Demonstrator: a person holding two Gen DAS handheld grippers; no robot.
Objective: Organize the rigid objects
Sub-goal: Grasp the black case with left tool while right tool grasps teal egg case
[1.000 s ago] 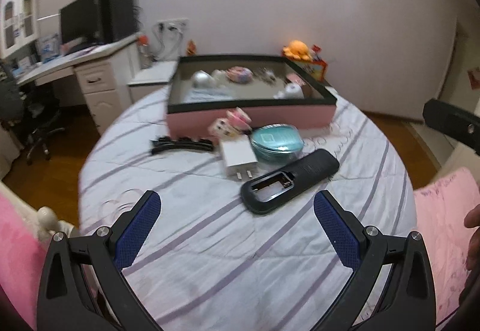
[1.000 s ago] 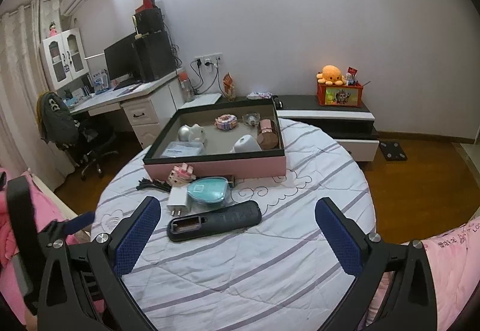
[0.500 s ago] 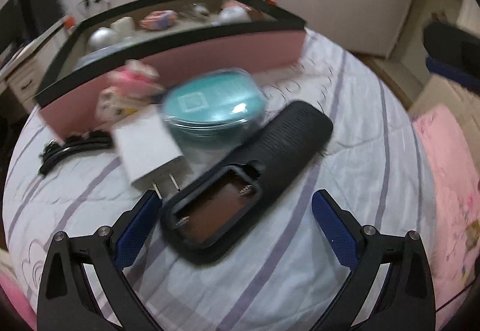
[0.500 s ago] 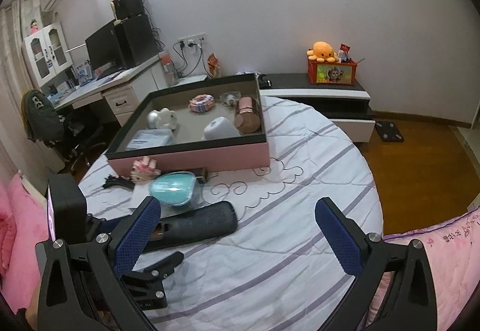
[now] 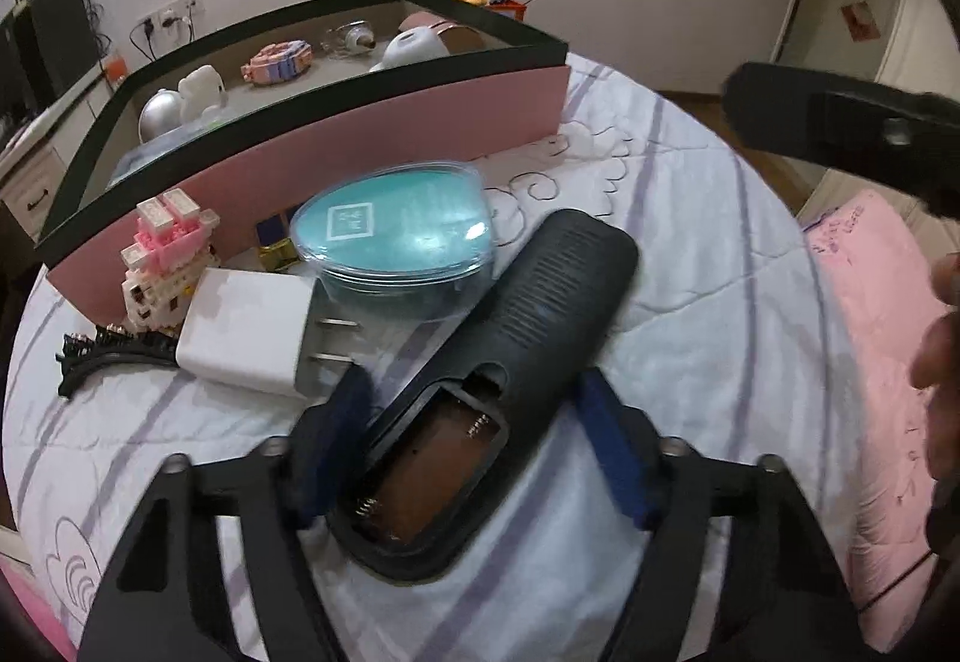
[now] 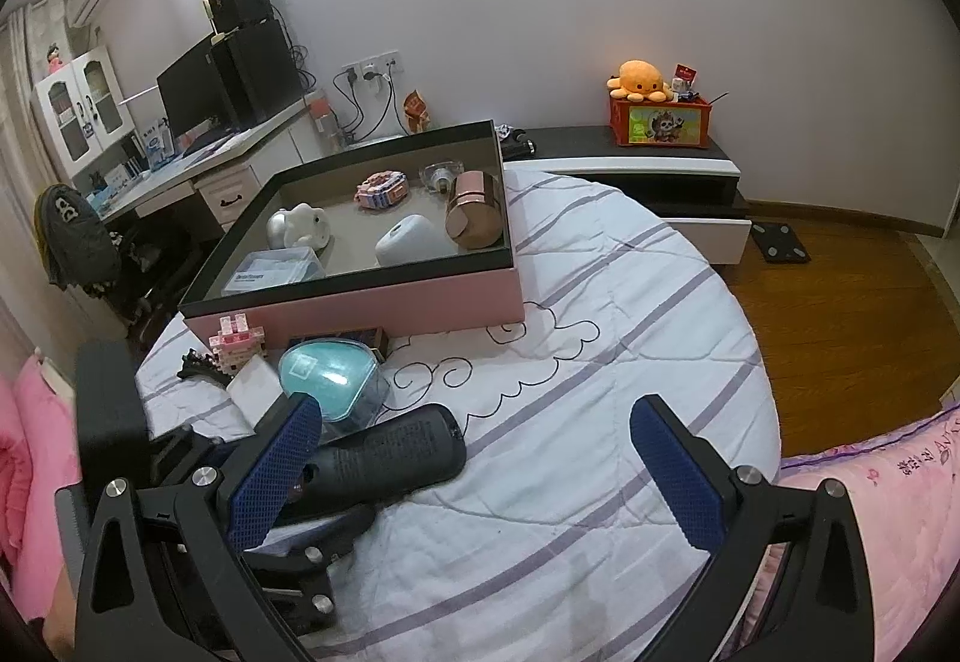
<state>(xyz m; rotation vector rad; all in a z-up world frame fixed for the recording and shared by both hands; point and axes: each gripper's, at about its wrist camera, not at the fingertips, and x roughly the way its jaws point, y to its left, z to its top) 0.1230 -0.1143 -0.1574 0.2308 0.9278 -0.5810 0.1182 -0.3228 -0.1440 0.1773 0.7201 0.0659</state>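
Observation:
A black remote [image 5: 504, 380] with its battery bay open lies on the round bed's striped sheet; it also shows in the right wrist view [image 6: 390, 452]. My left gripper [image 5: 474, 452] straddles its near end, fingers closing in on both sides with small gaps left. My right gripper [image 6: 474, 476] is open and empty above the sheet, right of the remote. A pink box [image 5: 336, 146] with a black rim holds several small items.
Beside the remote lie a teal oval case [image 5: 396, 236], a white charger [image 5: 246, 326], a pink brick figure [image 5: 168, 260] and a black hair clip [image 5: 108, 356]. The bed edge drops to wooden floor [image 6: 840, 314] on the right. A desk [image 6: 198, 164] stands at the back left.
My left gripper has moved down and forward onto the remote and its fingers have narrowed around it. My right gripper has drifted slightly and stays open.

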